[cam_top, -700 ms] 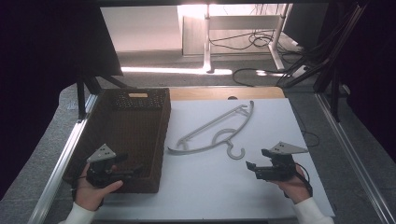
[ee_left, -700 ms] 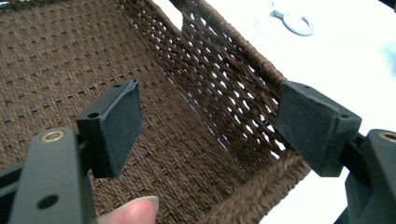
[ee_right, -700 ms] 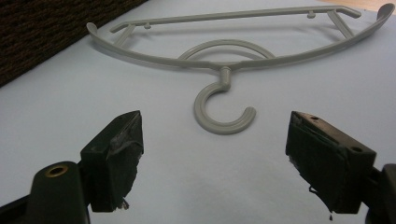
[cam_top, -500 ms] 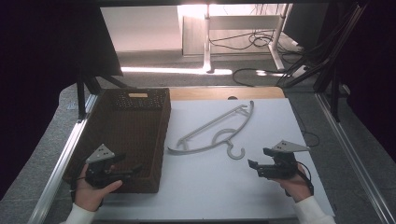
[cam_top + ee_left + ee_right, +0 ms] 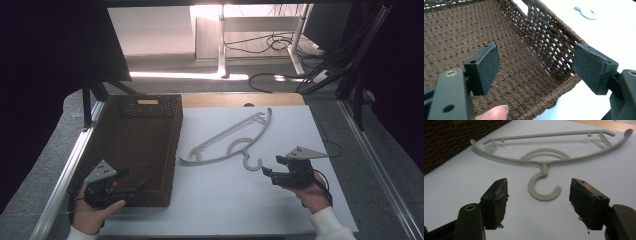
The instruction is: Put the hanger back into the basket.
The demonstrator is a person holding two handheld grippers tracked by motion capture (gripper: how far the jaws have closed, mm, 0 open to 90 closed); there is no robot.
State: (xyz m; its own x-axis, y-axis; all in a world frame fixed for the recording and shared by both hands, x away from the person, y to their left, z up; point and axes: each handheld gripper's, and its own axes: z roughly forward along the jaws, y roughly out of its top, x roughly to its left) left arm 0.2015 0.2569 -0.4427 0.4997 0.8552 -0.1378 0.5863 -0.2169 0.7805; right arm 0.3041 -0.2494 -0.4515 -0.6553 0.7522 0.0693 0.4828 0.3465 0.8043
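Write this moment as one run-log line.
left gripper: open, over basket corner | right gripper: open, aimed at hanger hook | hanger: flat on table, untouched

Hanger (image 5: pixel 227 142) lies on table (image 5: pixel 280 210), right of basket (image 5: pixel 137 145).

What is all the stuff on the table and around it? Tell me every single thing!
hanger: 1, pale grey, flat on the white sheet, hook toward the right gripper
basket: 1, dark brown, woven, left side of the table, nothing inside
sheet: 1, white, covers the table beside the basket
table: 1, wooden edge showing behind the sheet
cables: several, black, on the floor beyond the table
left gripper: 1, black, at the basket's near corner, jaws open, holding nothing
right gripper: 1, black, near the hanger's hook, jaws open, holding nothing
hands: 2, one on each gripper, white sleeves
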